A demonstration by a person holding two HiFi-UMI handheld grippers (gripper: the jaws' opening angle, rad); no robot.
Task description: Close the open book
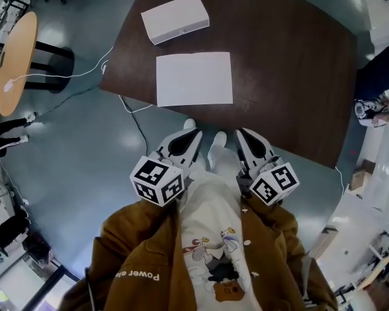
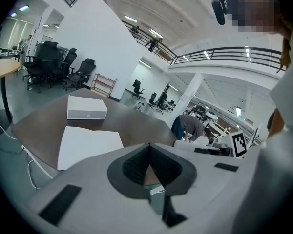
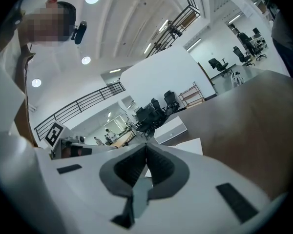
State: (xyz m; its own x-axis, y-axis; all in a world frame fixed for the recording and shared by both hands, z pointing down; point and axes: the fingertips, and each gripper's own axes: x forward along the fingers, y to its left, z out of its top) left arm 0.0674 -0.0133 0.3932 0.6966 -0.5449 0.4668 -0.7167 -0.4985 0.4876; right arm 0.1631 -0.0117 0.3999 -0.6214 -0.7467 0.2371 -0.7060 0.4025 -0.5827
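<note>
Open book [image 1: 194, 78]: white, plain pages face up, no print readable. Lies flat on the dark brown bench [image 1: 279, 57], close to the bench's near edge, towards its left corner. Sides run roughly square to that edge. In the left gripper view the book [image 2: 88, 144] reads as a thin, low white sheet.

Right gripper [image 3: 146, 147]: jaws are seen pressed together at the tips, nothing held between them. Book [image 3: 188, 146] is laid flat, white pages up, on the dark table [image 3: 244, 116] just past the tips. White box [image 3: 170, 128] is set beyond it, apart. Left gripper [image 3: 53, 132] is visible far left, marker cube showing.
</note>
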